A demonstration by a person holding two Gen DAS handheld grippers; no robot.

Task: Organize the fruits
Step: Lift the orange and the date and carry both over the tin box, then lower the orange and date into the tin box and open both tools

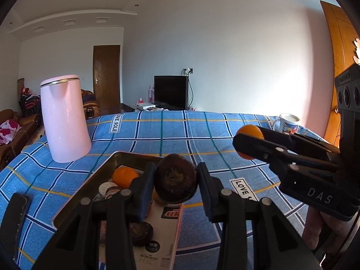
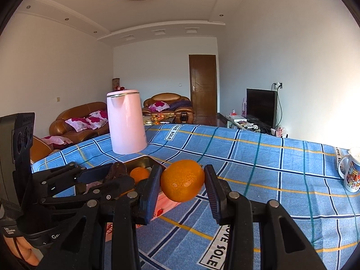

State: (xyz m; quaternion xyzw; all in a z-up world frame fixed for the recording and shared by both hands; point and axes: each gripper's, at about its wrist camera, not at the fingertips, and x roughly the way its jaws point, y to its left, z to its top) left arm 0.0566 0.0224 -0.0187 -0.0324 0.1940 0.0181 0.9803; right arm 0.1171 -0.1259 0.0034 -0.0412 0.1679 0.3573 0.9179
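The left gripper (image 1: 176, 181) is pinching a dark brown fruit (image 1: 176, 178) above the metal tray (image 1: 90, 180). The right gripper (image 2: 182, 183) is clamping an orange (image 2: 182, 184) in the air over the blue checked cloth (image 2: 270, 168), just right of the tray. 1 more orange (image 1: 124, 175) and another dark fruit (image 1: 141, 232) are lying in the tray. A pink kettle (image 1: 64, 117) is standing behind it, and a mug (image 1: 289, 123) is sitting far right.

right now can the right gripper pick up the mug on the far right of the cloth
Probably not: the right gripper is shut on an orange, so its jaws are occupied. The mug itself stands unobstructed.
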